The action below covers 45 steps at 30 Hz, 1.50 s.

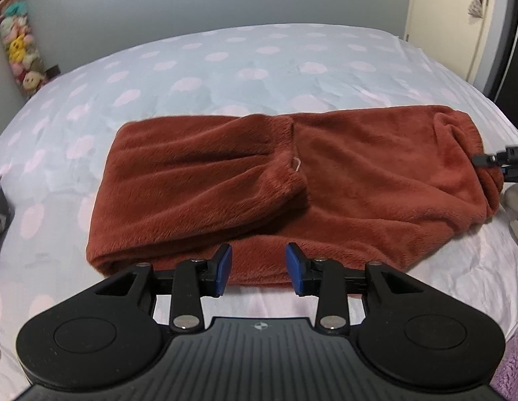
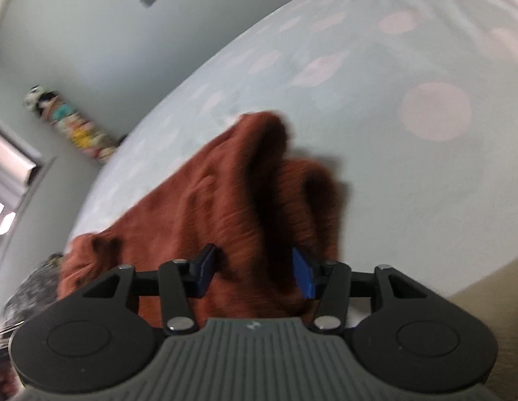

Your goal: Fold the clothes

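Door (image 1: 449, 3) in L view only; R gripper (image 2: 255, 272) w/ raised trouser end (image 2: 259, 153).

Rust-brown fleece garment (image 1: 292, 180); bed sheet (image 1: 225, 67) pale blue with pink polka dots; both claws black with blue pads (image 1: 224, 269); lilac fabric (image 1: 513, 364) lower right.
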Motion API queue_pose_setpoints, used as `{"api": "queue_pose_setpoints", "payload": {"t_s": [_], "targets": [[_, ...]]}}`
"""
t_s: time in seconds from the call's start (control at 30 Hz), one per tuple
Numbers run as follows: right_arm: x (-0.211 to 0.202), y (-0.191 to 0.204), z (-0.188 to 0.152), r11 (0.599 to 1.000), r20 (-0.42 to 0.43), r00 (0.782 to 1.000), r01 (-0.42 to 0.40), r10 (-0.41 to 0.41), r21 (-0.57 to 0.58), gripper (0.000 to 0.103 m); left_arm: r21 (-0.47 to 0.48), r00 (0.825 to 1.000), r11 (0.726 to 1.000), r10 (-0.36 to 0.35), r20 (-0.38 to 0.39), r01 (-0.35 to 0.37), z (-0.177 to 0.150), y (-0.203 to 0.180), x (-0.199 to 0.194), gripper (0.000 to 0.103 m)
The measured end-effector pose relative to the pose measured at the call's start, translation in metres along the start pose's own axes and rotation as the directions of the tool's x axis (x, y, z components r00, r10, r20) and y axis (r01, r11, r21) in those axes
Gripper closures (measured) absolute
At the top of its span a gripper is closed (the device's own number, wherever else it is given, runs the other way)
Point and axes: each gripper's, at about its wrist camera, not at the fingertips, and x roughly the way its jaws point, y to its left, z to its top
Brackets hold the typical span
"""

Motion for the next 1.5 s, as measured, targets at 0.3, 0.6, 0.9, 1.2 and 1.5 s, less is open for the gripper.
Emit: {"api": "queue_pose_setpoints", "payload": {"t_s": [0.3,0.6,0.9,1.2,1.5], "targets": [[0.008,0.014,0.002,0.994,-0.028,0.999,0.015,-0.018,-0.105,0.073,-0.010,1.000,1.000,-0.011,0.004,0.011,-0.001,0.005,-0.004,0.065],[-0.015,0.048,-0.020,0.931,-0.120,0.990,0.026,-0.074,-0.363,0.078,-0.036,0.999,0.999,-0.030,-0.019,0.029,-0.005,0.007,0.001,0.065],[-0.031,-0.003,-0.013,0.992,-0.110,0.991,0.059,-0.071,-0.110,0.071,-0.039,1.000,0.999,-0.027,-0.013,0.027,-0.006,0.010,-0.002,0.065],[-0.065,-0.007,0.023,0.994,0.033,0.994,0.107,-0.106,-0.033,0.054,-0.069,0.999,0.998,-0.017,-0.040,0.014,-0.012,0.023,0.004,0.064],[0.000,-0.009,0.047,0.934,-0.080,0.961,0.236,-0.265,-0.267,0.066,-0.046,0.999,0.999,0.005,-0.047,-0.007,-0.011,0.024,0.006,0.064]]}}
